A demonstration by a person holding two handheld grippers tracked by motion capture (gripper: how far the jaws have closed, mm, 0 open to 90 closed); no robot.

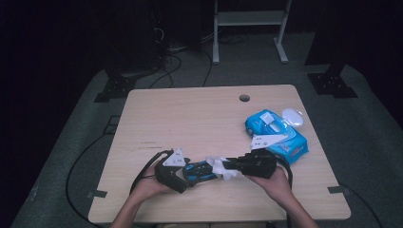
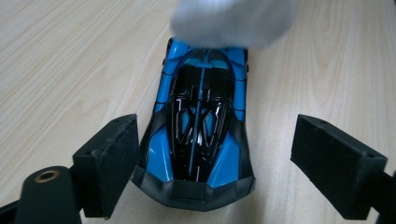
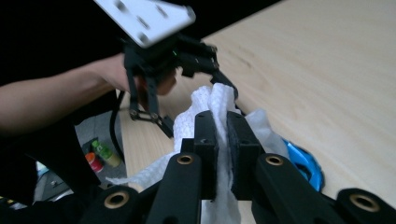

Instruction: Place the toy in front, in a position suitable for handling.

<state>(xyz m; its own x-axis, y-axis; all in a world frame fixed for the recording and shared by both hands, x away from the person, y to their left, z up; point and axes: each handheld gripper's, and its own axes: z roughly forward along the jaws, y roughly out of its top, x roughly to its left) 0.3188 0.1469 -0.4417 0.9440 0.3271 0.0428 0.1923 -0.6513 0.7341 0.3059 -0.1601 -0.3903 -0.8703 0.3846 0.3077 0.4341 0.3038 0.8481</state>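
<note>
Right gripper (image 3: 222,154) clamped on a white wipe (image 3: 212,107) over the blue toy car (image 2: 198,126); left gripper (image 2: 215,163) released, jaws astride the car. Wipes pack (image 1: 278,135) lies behind, near the table (image 1: 190,118) edge.

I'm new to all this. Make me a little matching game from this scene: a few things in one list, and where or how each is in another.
Things:
1. toy car
2. white wipe
3. wipes pack
4. left tongs

States:
A. pinched in the right tongs
B. lying at the table's right side, flap open
C. open, astride the car's end
D. blue and black, on the table

Pairs: 1-D, 2-A, 3-B, 4-C
</note>
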